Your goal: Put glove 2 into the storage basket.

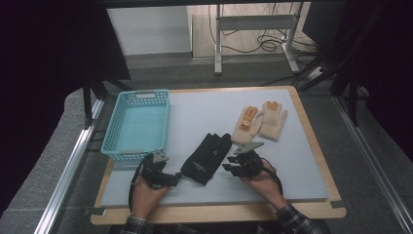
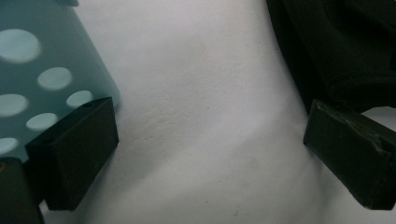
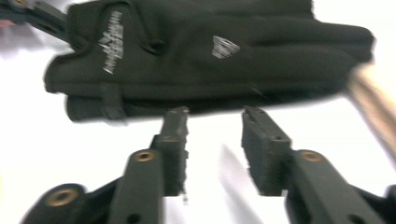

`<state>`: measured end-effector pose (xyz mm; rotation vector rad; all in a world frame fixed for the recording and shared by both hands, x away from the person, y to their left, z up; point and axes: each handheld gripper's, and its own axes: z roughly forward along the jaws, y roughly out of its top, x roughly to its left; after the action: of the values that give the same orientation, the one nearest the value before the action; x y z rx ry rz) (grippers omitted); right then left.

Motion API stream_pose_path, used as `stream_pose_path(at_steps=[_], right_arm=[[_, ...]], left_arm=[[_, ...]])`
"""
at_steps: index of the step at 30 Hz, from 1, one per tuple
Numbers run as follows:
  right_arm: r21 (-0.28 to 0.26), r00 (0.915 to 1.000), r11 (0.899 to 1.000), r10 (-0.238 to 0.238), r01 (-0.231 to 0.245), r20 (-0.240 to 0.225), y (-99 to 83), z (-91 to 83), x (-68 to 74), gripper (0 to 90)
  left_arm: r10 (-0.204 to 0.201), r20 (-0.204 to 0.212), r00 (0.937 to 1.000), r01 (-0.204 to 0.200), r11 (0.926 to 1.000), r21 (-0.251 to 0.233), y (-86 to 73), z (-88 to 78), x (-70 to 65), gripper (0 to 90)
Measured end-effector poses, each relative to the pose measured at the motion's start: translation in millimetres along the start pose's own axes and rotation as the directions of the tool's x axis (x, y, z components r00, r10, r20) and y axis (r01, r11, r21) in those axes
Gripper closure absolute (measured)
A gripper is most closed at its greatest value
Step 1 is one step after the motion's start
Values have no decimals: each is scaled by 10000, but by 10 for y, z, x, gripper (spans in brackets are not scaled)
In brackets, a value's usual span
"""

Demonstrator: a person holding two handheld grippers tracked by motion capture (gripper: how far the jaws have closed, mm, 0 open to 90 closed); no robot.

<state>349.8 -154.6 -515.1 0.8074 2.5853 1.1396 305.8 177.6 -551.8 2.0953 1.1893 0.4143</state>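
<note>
Jaws apart on left gripper and right gripper, nothing clamped, black gloves between, turquoise basket far left, cream gloves far right, white table.

My left hand comes in from the 6 o'clock edge of the high view and holds the left gripper, which points toward 3 o'clock. In the left gripper view its jaws stand wide apart, with nothing between them. My right hand enters from about 5 o'clock, the sleeve visible at the wrist. The right gripper points toward 9 o'clock. In the right gripper view I see its jaws partly apart and empty.
</note>
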Motion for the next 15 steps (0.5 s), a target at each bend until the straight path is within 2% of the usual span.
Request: stream_pose_path(at_steps=[4, 8, 12, 15], right_arm=[[-141, 9976, 9998, 180, -171, 670, -106, -128, -137, 429], [-234, 9901, 9989, 441, -413, 1331, -227, -256, -306, 306], [-464, 9747, 9945, 1013, -939, 1994, -381, -398, -496, 261], [-661, 9592, 9889, 1452, -1330, 2424, -506, -492, -610, 242]], left_arm=[[4, -5, 10000, -4, 10000, 1, 0, 0, -1, 34], [7, -9, 10000, -7, 10000, -1, 0, 0, -1, 34], [10, -13, 10000, -10, 10000, -4, 0, 0, -2, 34], [15, -18, 10000, -15, 10000, -3, -1, 0, -2, 34]])
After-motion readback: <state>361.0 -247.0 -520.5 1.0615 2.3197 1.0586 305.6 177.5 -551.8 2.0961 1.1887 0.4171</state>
